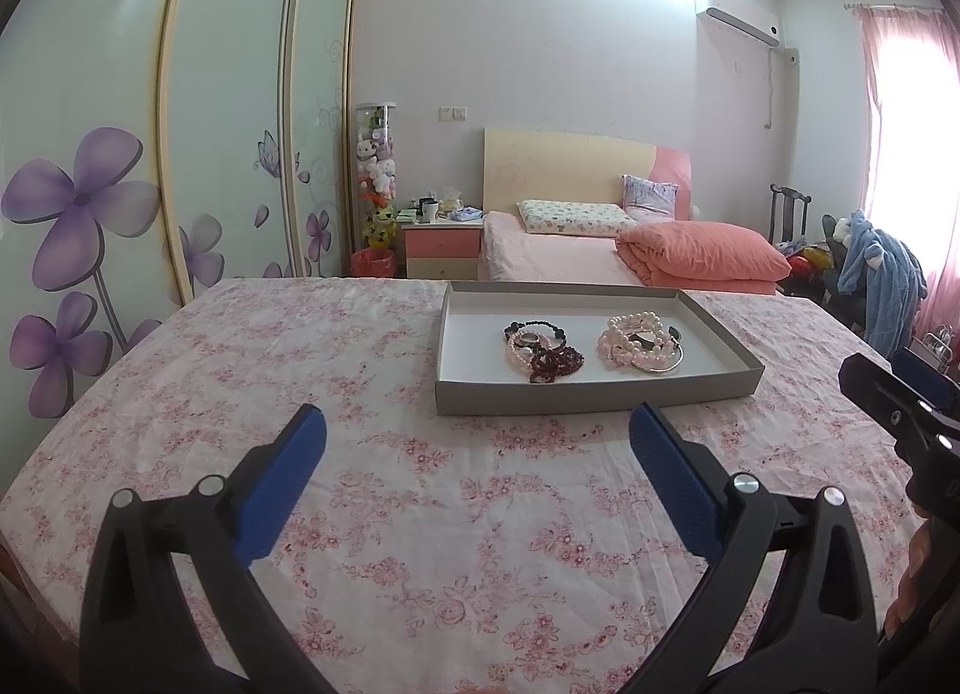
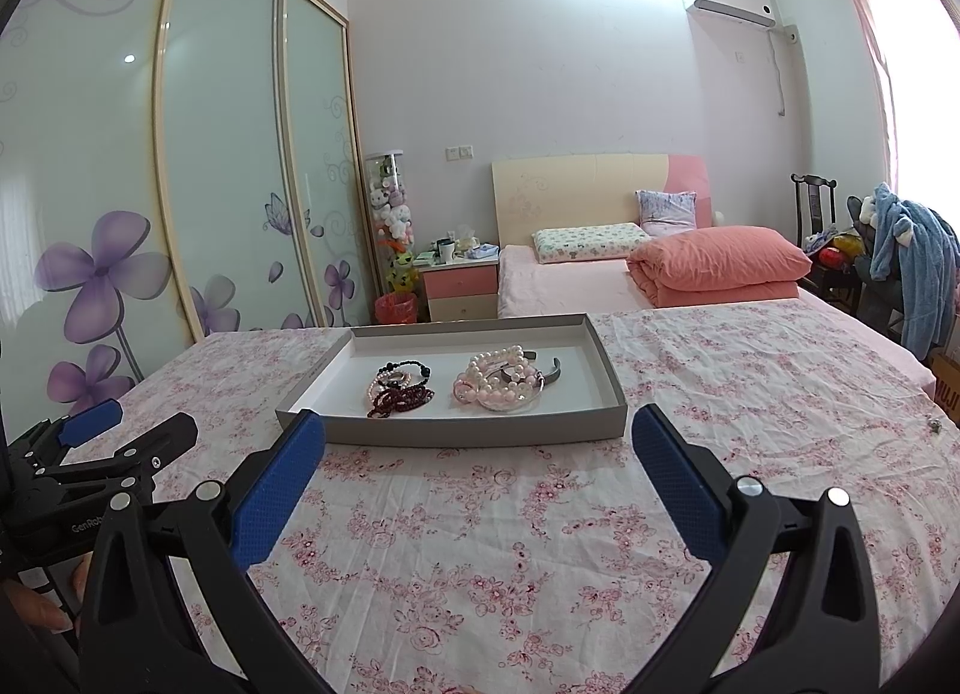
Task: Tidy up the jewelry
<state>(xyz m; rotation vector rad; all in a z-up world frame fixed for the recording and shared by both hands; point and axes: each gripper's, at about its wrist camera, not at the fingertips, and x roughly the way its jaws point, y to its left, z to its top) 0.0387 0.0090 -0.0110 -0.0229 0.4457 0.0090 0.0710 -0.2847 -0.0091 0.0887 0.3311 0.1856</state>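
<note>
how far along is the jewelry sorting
Looks nearly done: the grey tray holds two clusters, dark beaded bracelets beside pearl bracelets with a metal bangle. Nothing is in hand: left gripper and right gripper are both open and empty, short of the tray. No loose jewelry shows on the floral cloth.

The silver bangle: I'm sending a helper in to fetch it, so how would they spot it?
On the flowered bedspread lies a shallow grey tray holding two heaps of jewelry. Go to the pale pink pearl heap, to the right of the dark bead heap. The silver bangle curves along its right edge, the only smooth metal band among beaded strands.
</note>
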